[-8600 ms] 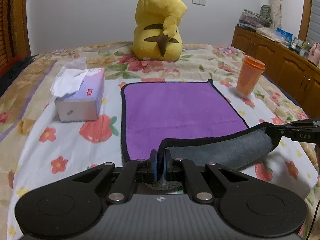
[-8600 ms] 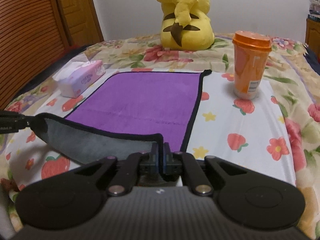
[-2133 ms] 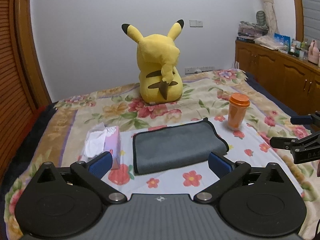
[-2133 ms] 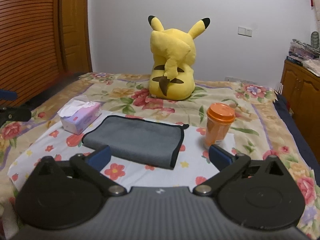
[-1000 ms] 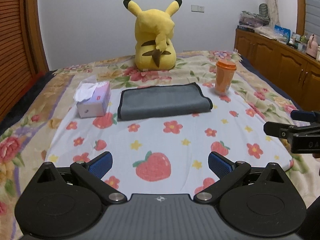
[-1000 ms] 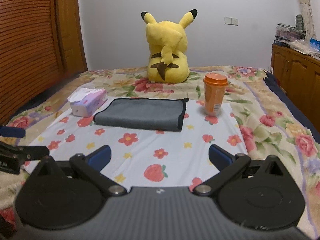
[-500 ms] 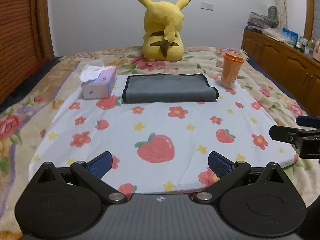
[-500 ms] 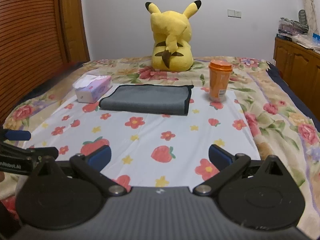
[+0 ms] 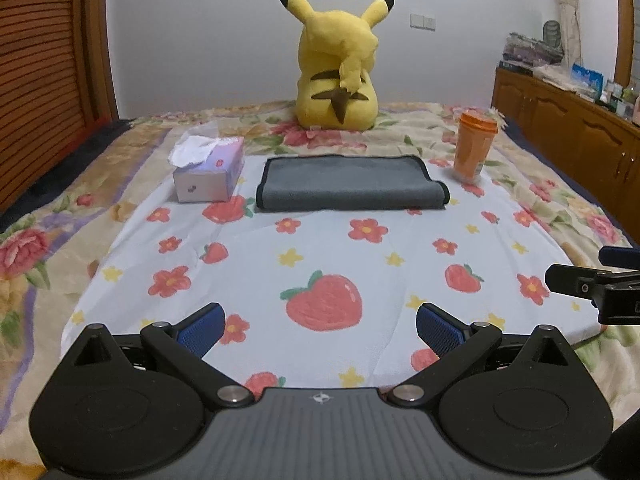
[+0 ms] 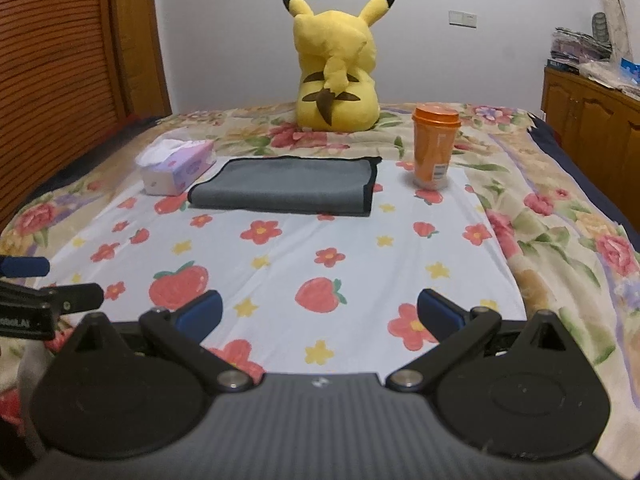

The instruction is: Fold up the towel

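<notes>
The towel [image 9: 350, 182] lies folded in half, grey side up with a black hem, on the far part of the white strawberry-print sheet [image 9: 320, 264]. It also shows in the right wrist view [image 10: 286, 186]. My left gripper [image 9: 320, 330] is open and empty, low over the sheet's near edge, well short of the towel. My right gripper [image 10: 318, 314] is open and empty too, beside it on the right. Each gripper's open fingers show at the other view's side edge.
A purple tissue box [image 9: 208, 174] stands left of the towel. An orange lidded cup [image 9: 476, 146] stands right of it. A yellow Pikachu plush [image 9: 340, 68] sits behind. A wooden cabinet [image 9: 580, 136] runs along the right, and a wooden slatted wall [image 9: 44, 80] is on the left.
Both grippers have drawn back and sunk toward the sheet's near edge, staying open. The towel lies still, folded; earlier it was held by its near corners, purple side up.
</notes>
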